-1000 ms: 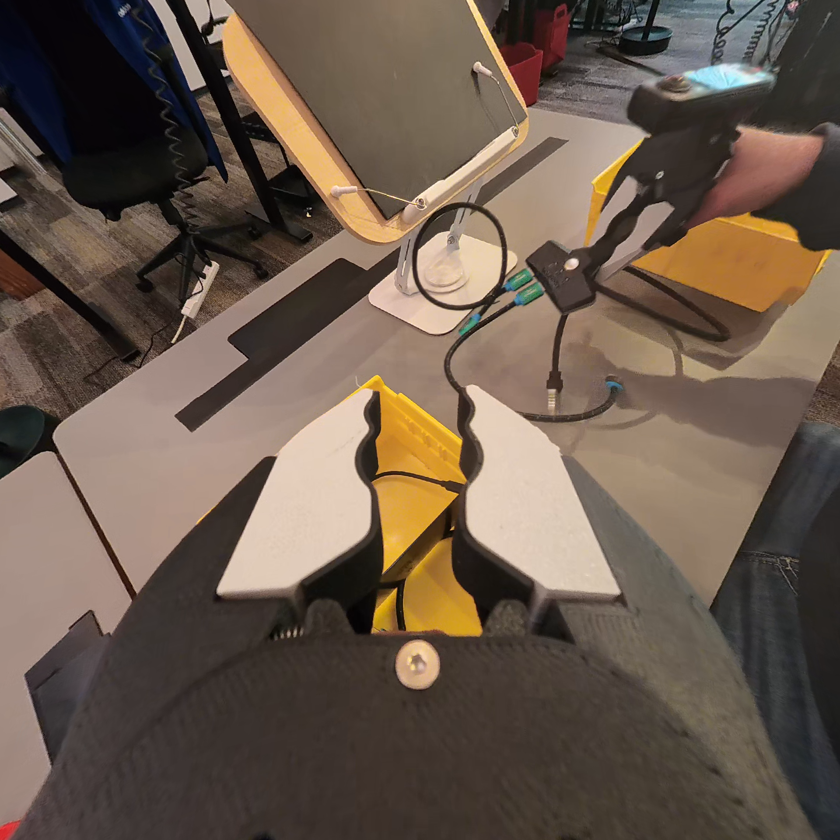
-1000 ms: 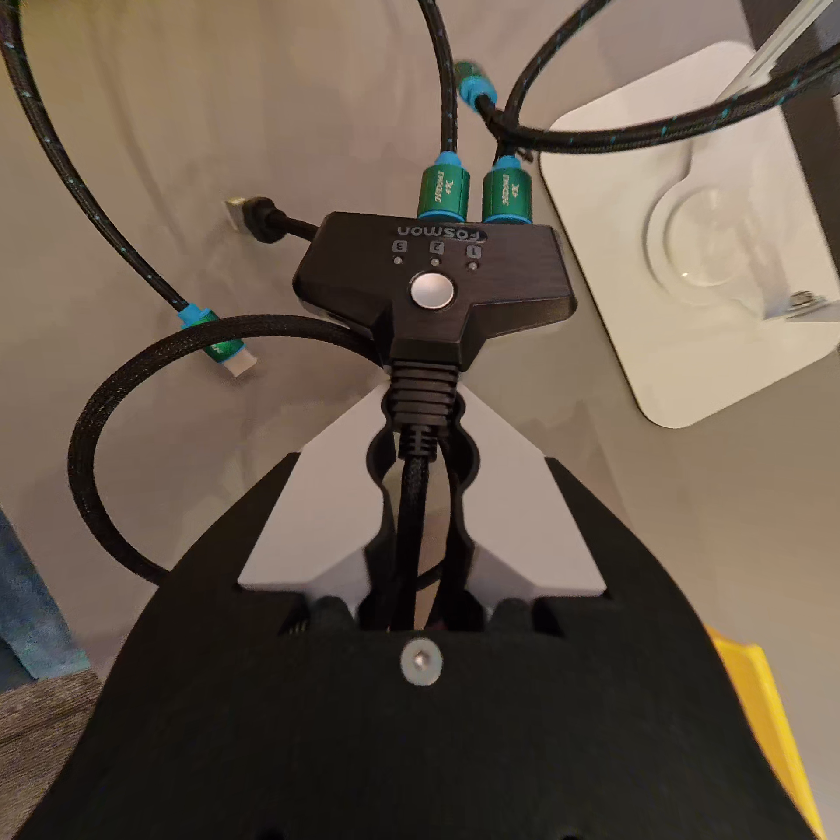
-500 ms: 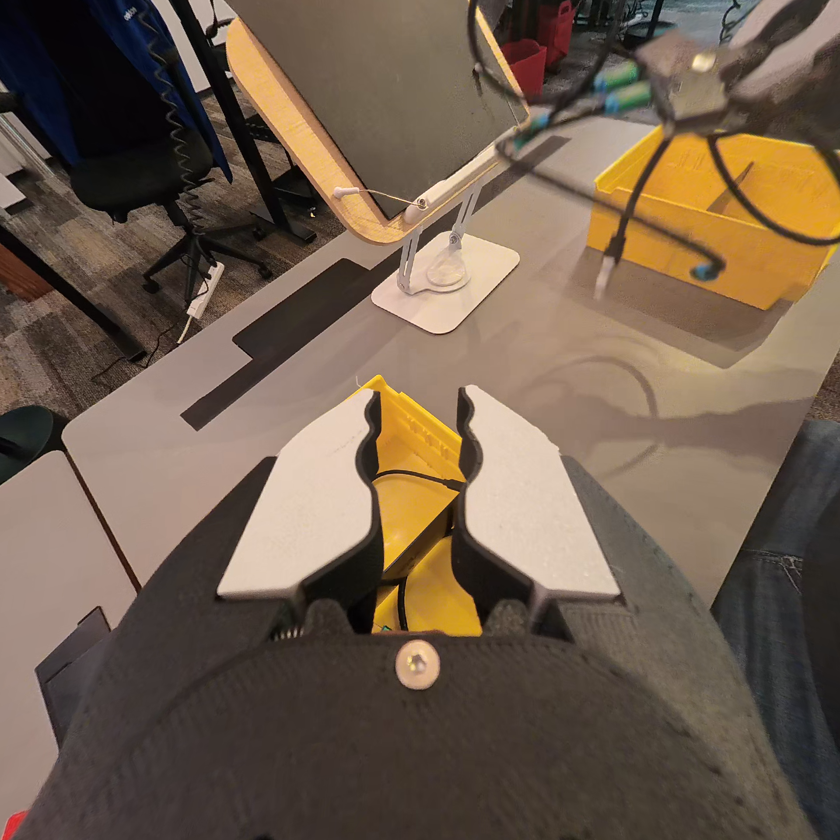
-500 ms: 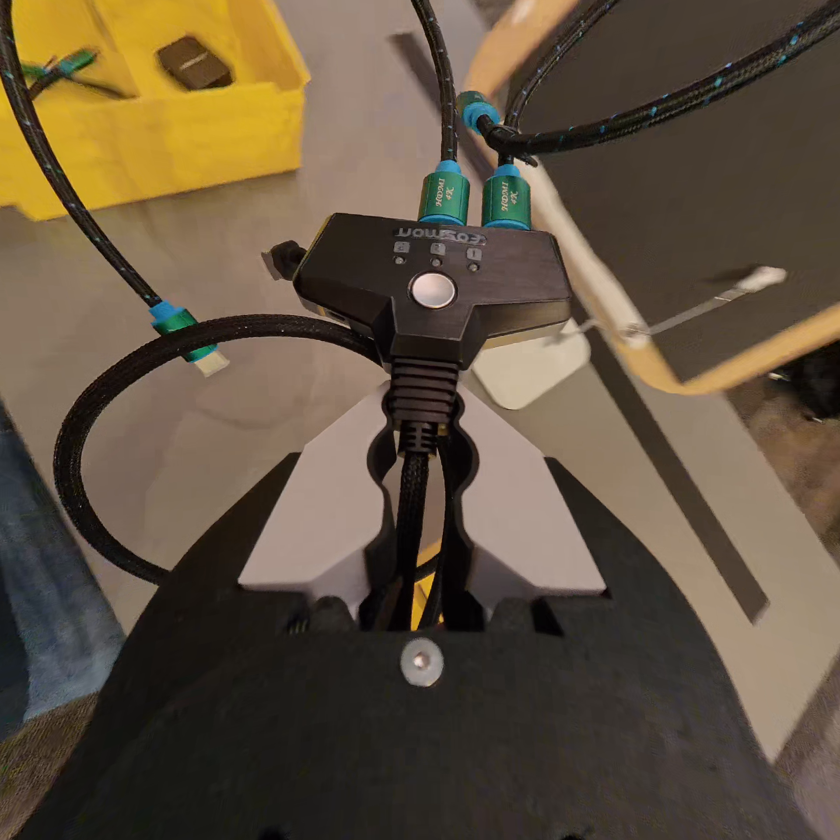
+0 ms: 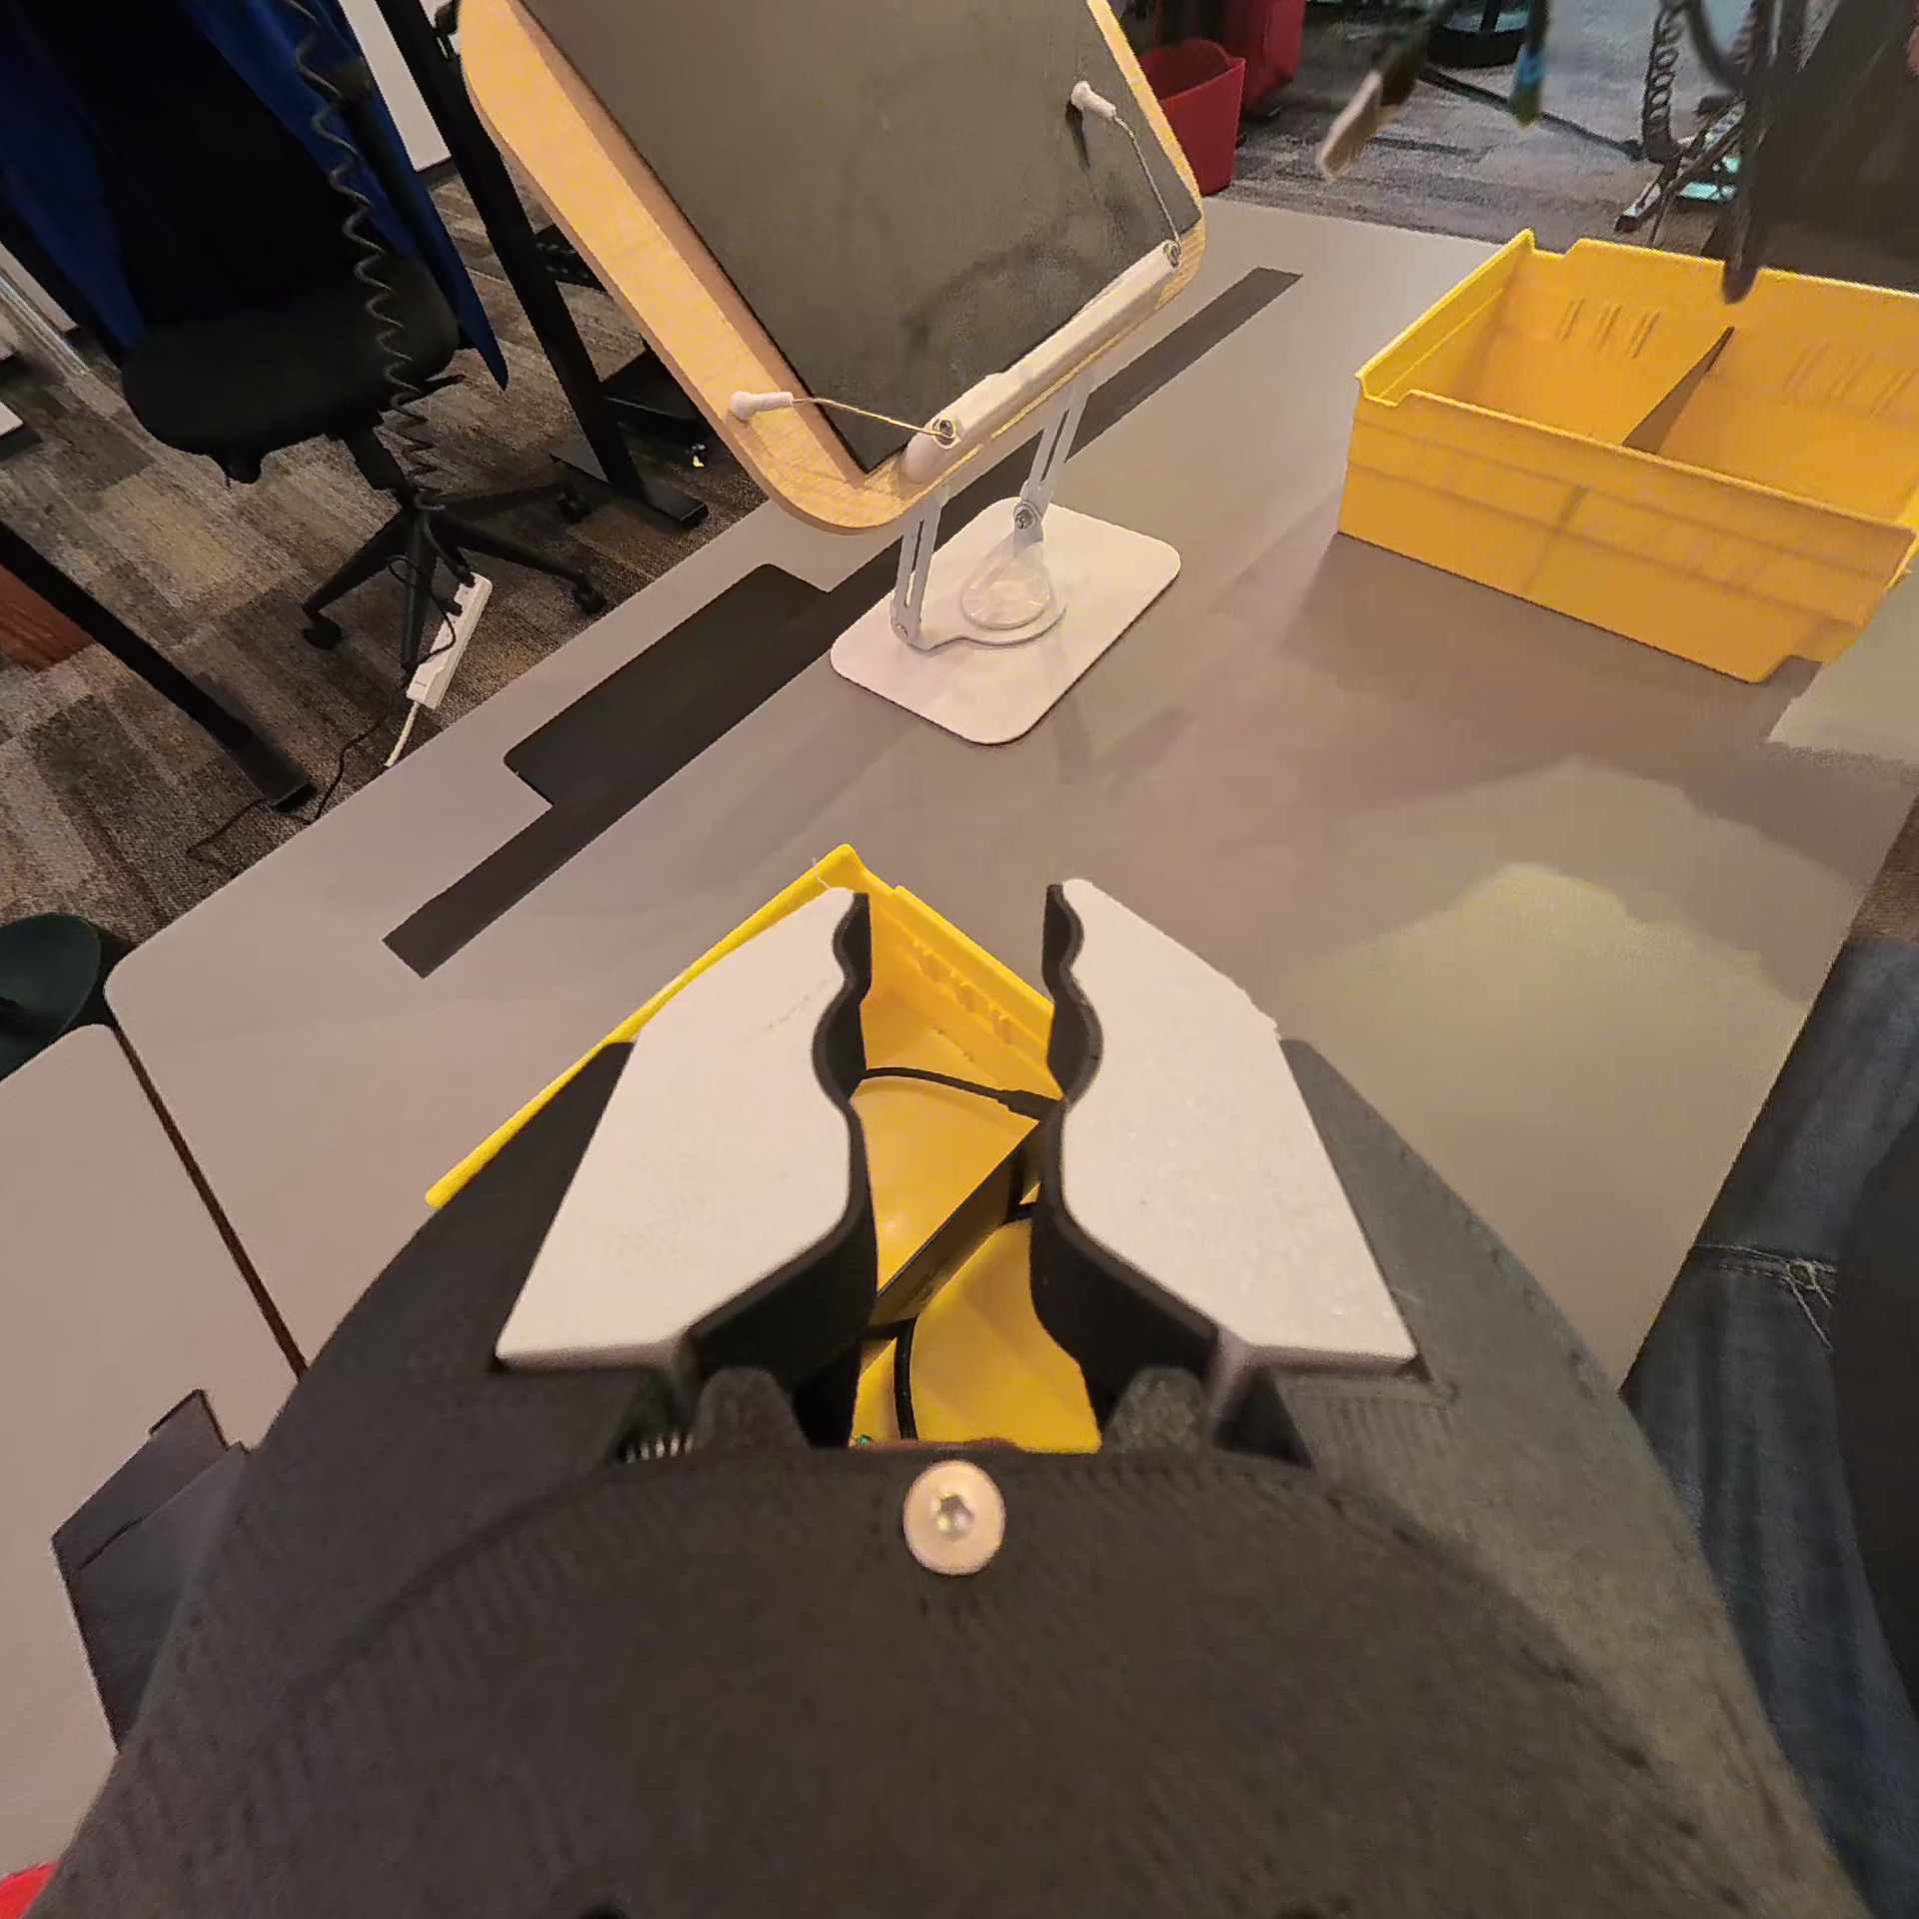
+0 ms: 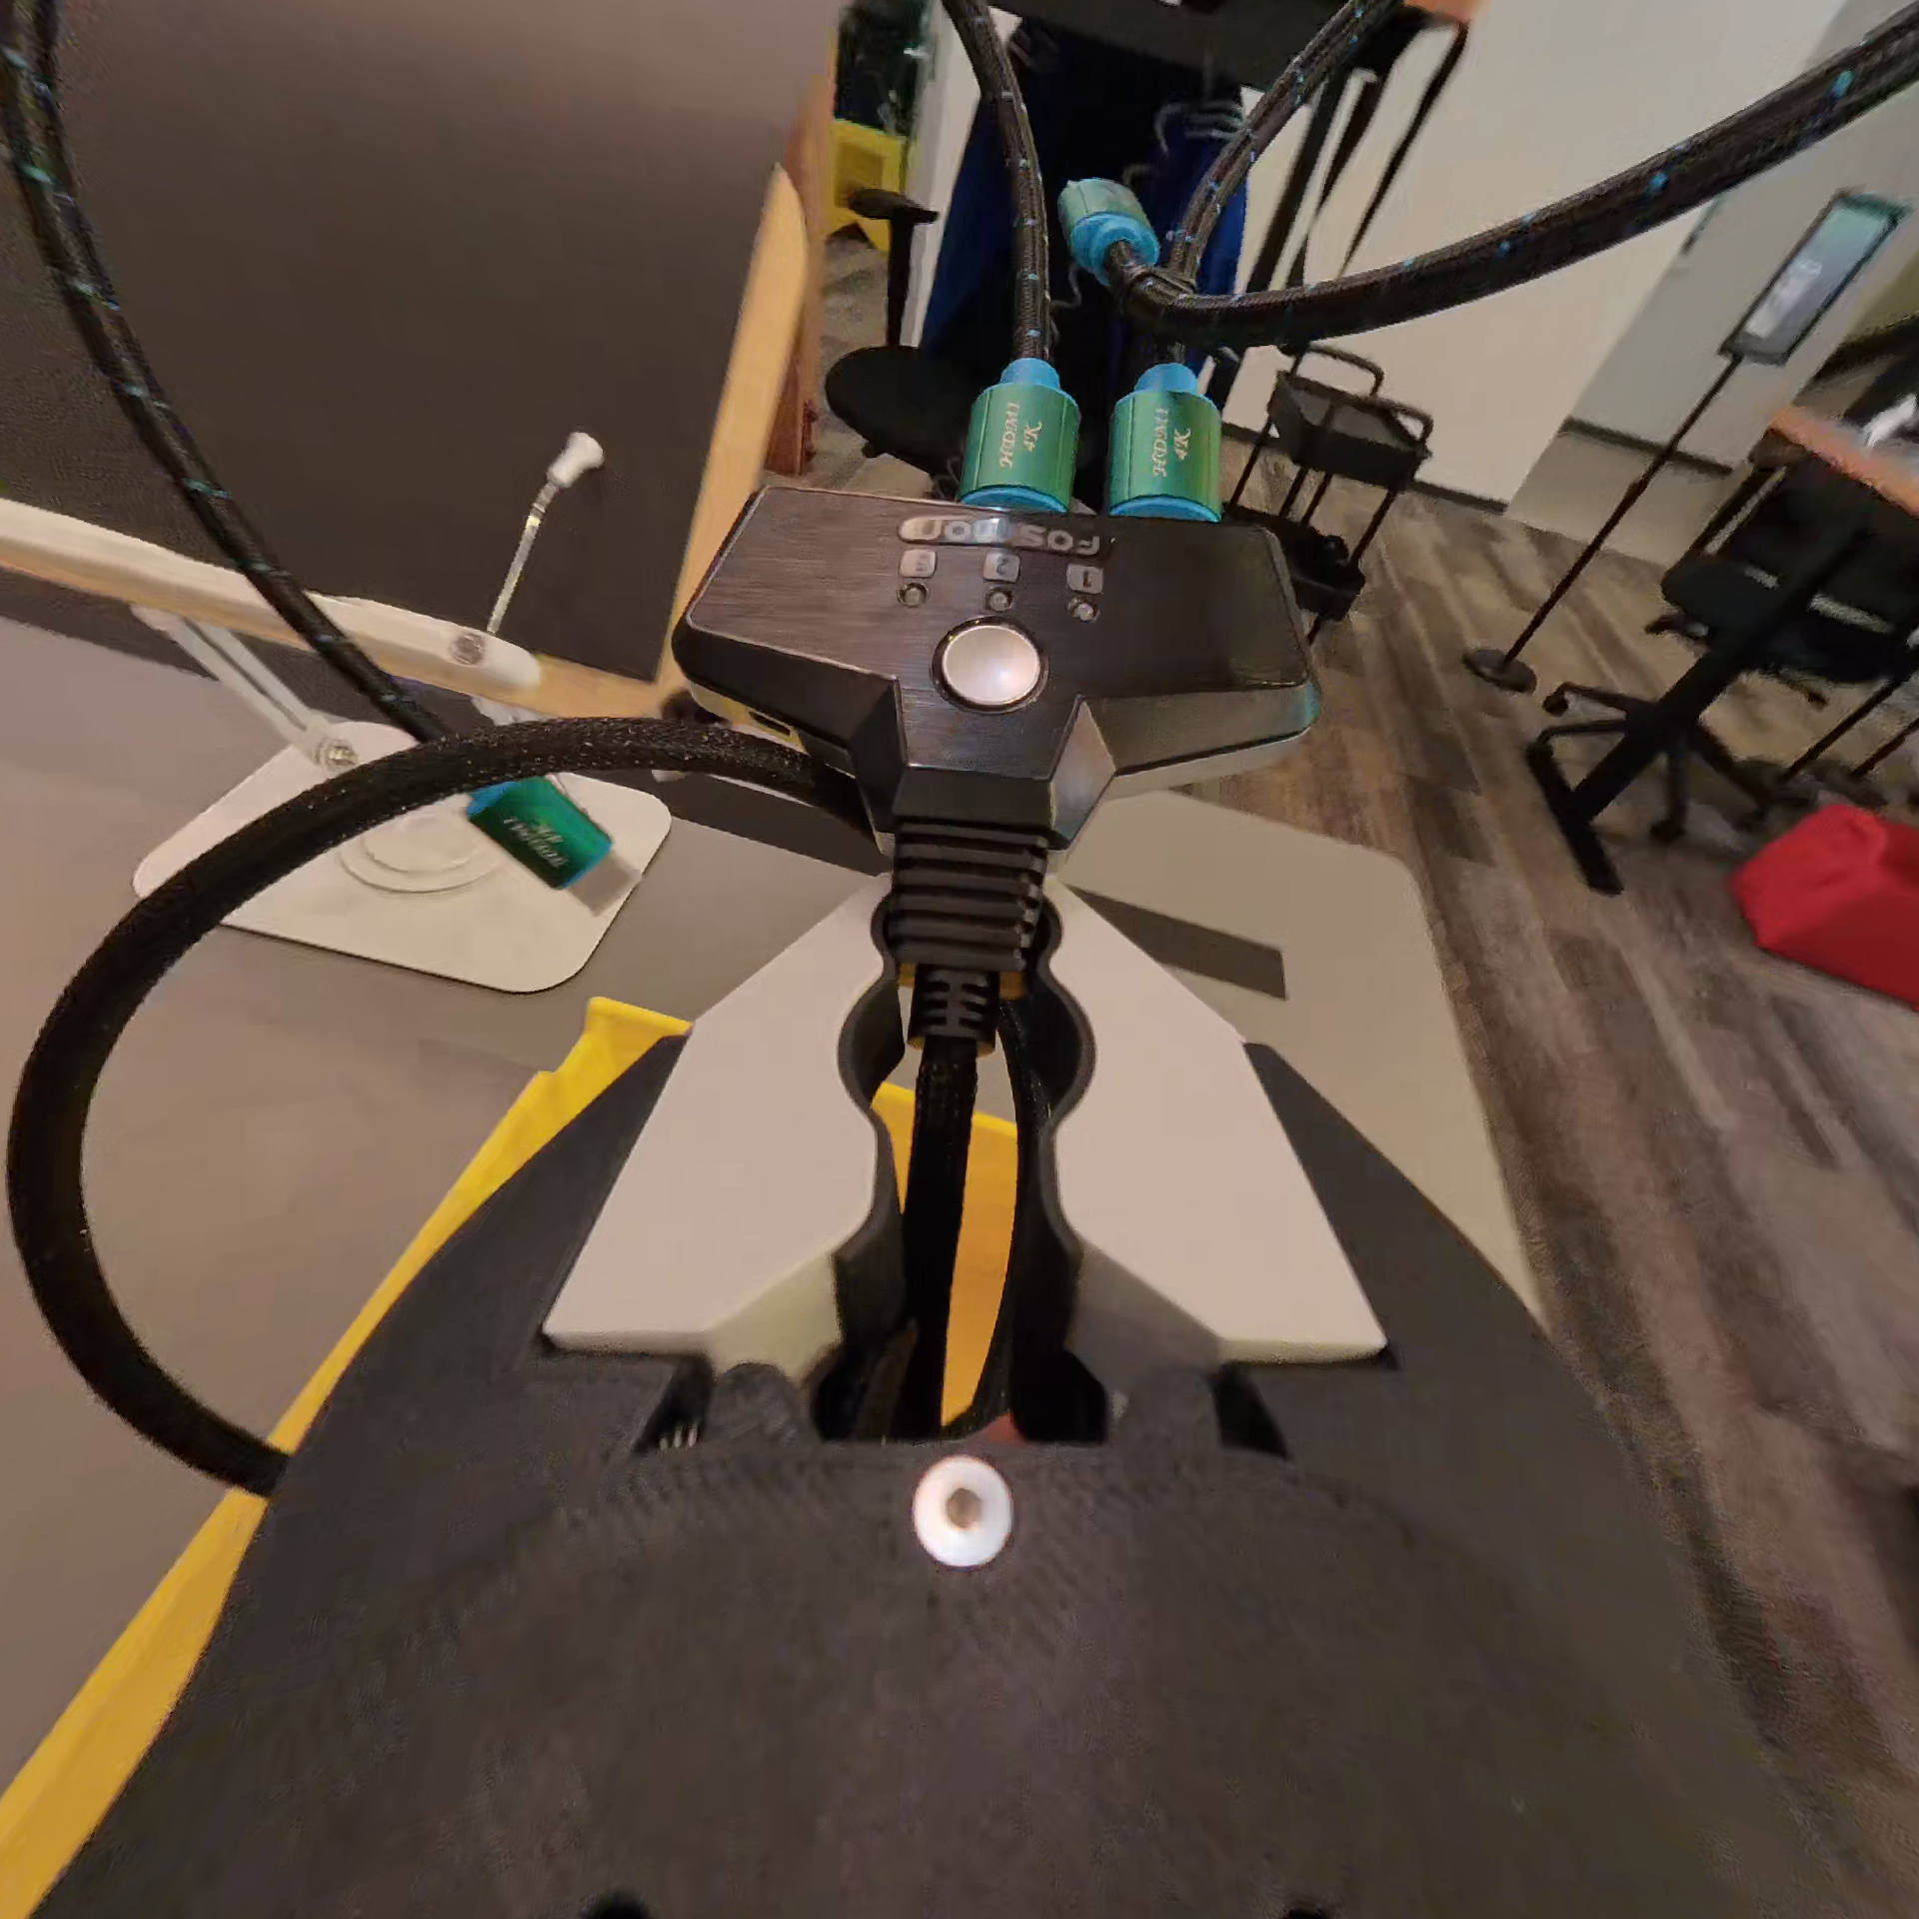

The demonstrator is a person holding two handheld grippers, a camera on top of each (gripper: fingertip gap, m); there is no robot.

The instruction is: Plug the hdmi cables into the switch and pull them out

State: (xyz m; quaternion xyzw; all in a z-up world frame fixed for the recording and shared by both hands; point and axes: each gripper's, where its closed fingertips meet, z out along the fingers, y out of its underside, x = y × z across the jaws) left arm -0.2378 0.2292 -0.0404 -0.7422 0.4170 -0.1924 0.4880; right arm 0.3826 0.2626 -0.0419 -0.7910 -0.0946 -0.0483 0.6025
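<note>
Black braided cord runs back from the HDMI switch (image 6: 992, 665) between the fingers of the right gripper (image 6: 966, 935), which is clamped on the ribbed strain relief at the switch's tail and holds it in the air beyond the table (image 6: 156, 1038) edge. Two green HDMI plugs (image 6: 1085, 452) sit seated side by side in the ports on the switch's far face; a third green plug (image 6: 545, 839) dangles loose to the switch's left. The left gripper (image 5: 950, 997) hangs with jaws apart and empty, over a yellow bin (image 5: 935, 997). To pull a plug cleanly, it should probably pinch one green shell and draw straight away from the switch. Loops crowd the switch's left; its right looks open. A stand (image 5: 1007, 644) sits left of the switch.
</note>
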